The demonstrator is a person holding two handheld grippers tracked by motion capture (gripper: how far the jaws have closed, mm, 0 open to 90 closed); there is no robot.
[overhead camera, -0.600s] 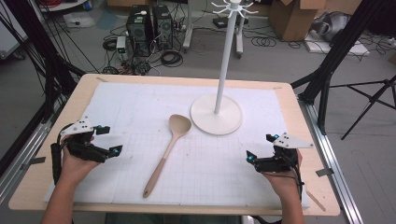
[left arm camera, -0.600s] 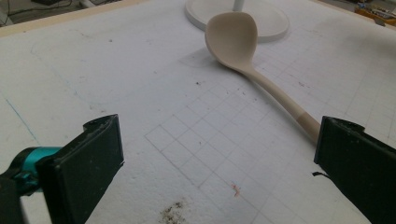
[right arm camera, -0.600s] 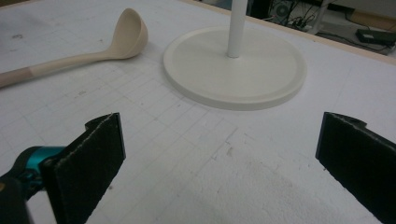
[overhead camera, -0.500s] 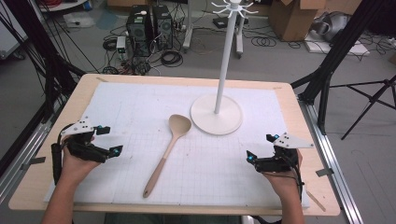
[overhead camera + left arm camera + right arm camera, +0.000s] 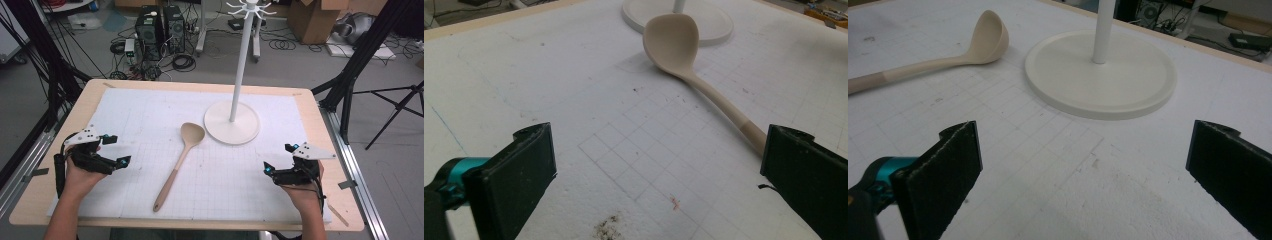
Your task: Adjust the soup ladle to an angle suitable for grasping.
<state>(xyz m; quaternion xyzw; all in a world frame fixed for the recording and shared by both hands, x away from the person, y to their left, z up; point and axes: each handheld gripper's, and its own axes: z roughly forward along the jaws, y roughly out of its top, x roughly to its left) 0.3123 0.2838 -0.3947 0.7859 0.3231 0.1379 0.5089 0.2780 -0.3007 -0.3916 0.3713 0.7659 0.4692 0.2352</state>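
Pale beige wooden spoon (image 5: 178, 162) lies flat mid-tabletop (image 5: 60, 200), bowl nearest the white round-based hook stand (image 5: 233, 121), presumably for hanging. The left hand-held gripper (image 5: 116, 149) and right hand-held gripper (image 5: 278, 161) rest wide open and empty at the near corners, well apart from it.

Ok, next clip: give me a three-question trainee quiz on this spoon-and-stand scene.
1. True or false: the left claw is shut on the wooden spoon.
2. Which way does the spoon's bowl point? A) toward the white stand's base B) toward the person C) toward the table's left edge
3. Fill in: the right claw has its jaws ____ with nothing between them.

Key: 1 false: both claws rest open near the table's front edge, apart from the spoon. 2 A: the bowl lies close beside the base. 3 open.
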